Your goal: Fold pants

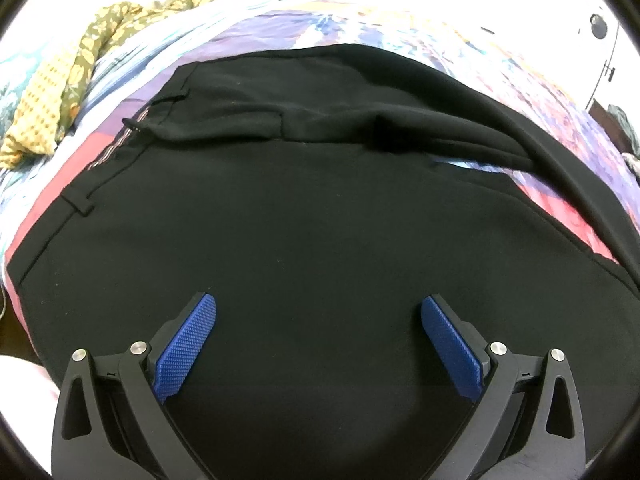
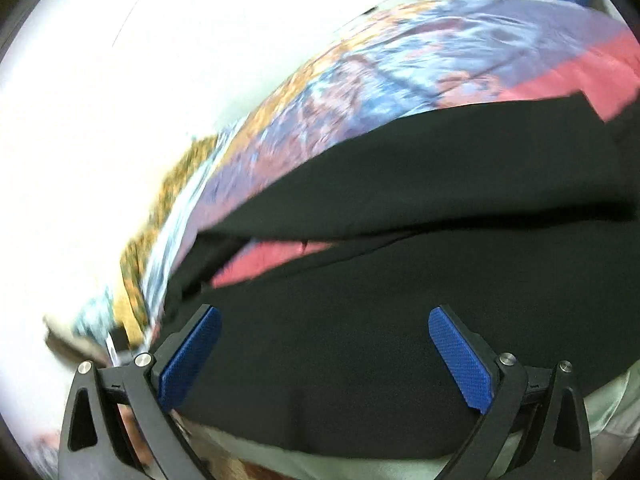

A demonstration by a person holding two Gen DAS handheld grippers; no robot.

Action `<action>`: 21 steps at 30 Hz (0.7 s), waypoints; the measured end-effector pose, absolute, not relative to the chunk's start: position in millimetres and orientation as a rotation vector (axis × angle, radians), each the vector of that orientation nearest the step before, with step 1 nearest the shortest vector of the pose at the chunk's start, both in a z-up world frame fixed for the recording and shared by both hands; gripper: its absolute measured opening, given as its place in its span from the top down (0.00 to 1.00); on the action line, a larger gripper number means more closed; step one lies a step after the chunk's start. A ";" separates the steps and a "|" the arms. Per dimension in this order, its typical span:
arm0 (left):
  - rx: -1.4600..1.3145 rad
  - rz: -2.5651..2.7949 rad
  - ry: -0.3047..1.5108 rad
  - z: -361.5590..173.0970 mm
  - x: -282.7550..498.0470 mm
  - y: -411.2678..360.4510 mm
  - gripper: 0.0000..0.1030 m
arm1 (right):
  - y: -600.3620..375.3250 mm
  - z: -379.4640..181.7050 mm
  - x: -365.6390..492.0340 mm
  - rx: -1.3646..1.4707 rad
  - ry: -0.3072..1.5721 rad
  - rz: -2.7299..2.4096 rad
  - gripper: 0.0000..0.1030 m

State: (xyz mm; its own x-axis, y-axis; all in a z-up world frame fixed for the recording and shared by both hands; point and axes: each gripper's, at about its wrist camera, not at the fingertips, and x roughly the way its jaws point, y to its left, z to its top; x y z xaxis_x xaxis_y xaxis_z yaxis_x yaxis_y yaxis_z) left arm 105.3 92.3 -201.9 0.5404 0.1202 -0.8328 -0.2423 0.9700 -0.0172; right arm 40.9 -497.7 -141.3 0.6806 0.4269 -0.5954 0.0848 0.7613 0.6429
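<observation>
Black pants (image 1: 304, 216) lie spread on a colourful bedspread (image 1: 280, 28). In the left wrist view the waistband with belt loops runs along the left, and a folded layer lies across the far part. My left gripper (image 1: 319, 312) is open and empty just above the near part of the pants. In the right wrist view, which is blurred, the pants (image 2: 400, 300) show two legs with a gap of bedspread between them. My right gripper (image 2: 325, 324) is open and empty above the near leg.
A yellow-green patterned cloth (image 1: 80, 64) lies bunched at the far left of the bed. The bedspread (image 2: 420, 64) stretches beyond the pants. A pale green sheet (image 2: 400, 472) shows at the near edge. White wall and cabinet stand behind.
</observation>
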 end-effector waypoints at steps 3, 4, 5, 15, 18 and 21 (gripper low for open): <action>-0.132 0.216 0.976 -202.3 105.3 92.2 0.01 | -539.4 -146.1 43.6 0.822 0.750 0.067 0.08; -0.131 0.218 0.976 -202.6 105.5 91.9 0.01 | -549.2 -148.5 42.5 0.868 0.731 0.035 0.13; -0.129 0.220 0.976 -203.0 105.7 91.3 0.01 | -563.8 -152.4 43.8 0.930 0.715 -0.013 0.16; -0.155 0.173 1.032 -193.8 109.4 92.0 0.01 | -595.4 -150.7 72.5 0.947 0.763 -0.196 0.94; -0.247 0.075 1.016 -169.9 119.8 98.8 0.01 | -587.7 -102.6 78.5 0.862 0.691 -0.038 0.94; -0.391 -0.027 0.983 -141.6 159.8 110.3 0.01 | -574.2 -47.9 78.5 0.731 0.625 0.109 0.94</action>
State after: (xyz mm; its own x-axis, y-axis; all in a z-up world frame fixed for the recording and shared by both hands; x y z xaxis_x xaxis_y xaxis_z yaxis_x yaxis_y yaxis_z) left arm 159.8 110.3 -141.6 0.5597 -0.1968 -0.8050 -0.1530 0.9301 -0.3338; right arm 78.5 -574.2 -47.9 0.8141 0.3039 -0.4949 0.1182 0.7476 0.6535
